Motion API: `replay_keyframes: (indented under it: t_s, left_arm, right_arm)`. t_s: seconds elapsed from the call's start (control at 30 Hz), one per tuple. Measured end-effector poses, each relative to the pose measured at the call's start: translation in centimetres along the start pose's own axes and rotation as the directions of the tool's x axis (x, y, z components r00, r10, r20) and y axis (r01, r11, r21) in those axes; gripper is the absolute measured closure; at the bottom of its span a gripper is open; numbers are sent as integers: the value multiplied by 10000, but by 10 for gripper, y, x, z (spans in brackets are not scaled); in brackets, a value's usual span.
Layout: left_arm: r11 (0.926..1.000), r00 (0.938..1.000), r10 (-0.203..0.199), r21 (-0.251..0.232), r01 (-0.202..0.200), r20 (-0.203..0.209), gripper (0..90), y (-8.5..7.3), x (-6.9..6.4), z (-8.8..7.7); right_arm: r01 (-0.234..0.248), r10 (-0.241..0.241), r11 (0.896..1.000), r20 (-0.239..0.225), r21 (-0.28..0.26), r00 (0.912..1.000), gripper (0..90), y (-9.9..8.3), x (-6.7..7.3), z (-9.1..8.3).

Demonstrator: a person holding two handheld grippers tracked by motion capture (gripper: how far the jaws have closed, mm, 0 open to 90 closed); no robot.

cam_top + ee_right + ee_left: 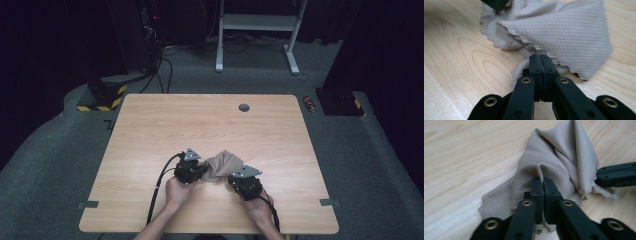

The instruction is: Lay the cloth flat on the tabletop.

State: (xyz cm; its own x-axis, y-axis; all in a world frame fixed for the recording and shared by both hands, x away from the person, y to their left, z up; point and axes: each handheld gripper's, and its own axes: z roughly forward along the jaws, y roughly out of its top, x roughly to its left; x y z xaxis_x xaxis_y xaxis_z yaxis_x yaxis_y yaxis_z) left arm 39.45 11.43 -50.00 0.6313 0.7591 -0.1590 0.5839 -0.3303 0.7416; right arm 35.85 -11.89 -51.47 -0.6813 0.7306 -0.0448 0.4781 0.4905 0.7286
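A crumpled beige cloth [223,165] lies on the wooden table [200,125], near its front edge. My left gripper [204,169] meets it from the left, held in a hand. In the left gripper view the jaws [543,180] are shut on a raised fold of the cloth [559,152], and the right gripper's jaw tips [616,175] reach in at the far right. My right gripper [234,179] meets the cloth from the right. Its jaws [541,57] are shut on the scalloped hem of the cloth [564,27], and the left gripper [495,3] shows at the top.
A round cable hole [244,107] sits near the table's far edge. On the carpet beyond stand a white desk frame [257,30], a red can [310,103] and a black stand with yellow-black tape [102,97]. Bare wood surrounds the cloth.
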Motion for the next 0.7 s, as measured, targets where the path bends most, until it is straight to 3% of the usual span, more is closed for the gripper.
replay_keyframes:
  t_s: [0.2,0.37,0.47,0.5,0.53,0.6,0.7]
  left_arm:
    - [9982,9993,-289,-527,276,-250,895,4,15,-22]
    - [9976,9971,-517,-489,490,-558,894,-1,29,-34]
    - [9972,9948,-683,-364,657,-757,886,-5,35,-36]
    - [9972,9948,-683,-364,657,-757,863,-5,35,-36]
    - [9969,9922,-732,-357,700,-1004,786,-6,35,-37]
    - [9965,9912,-728,-487,677,-1105,676,-7,31,-41]
    - [9983,9936,-200,-558,139,-1107,619,-9,18,-48]
  right_arm:
    - [-195,203,9995,350,-240,9992,891,-7,-17,-20]
    - [-535,548,9984,777,-189,9955,891,-21,-37,-35]
    - [-594,596,9982,824,-50,9948,888,-27,-41,-36]
    - [-594,596,9982,824,-50,9948,888,-27,-41,-36]
    - [-584,578,9983,720,67,9957,877,-30,-41,-35]
    - [-597,596,9982,709,-16,9957,806,-32,-41,-34]
    - [-733,754,9967,639,-338,9951,741,-30,-42,-37]
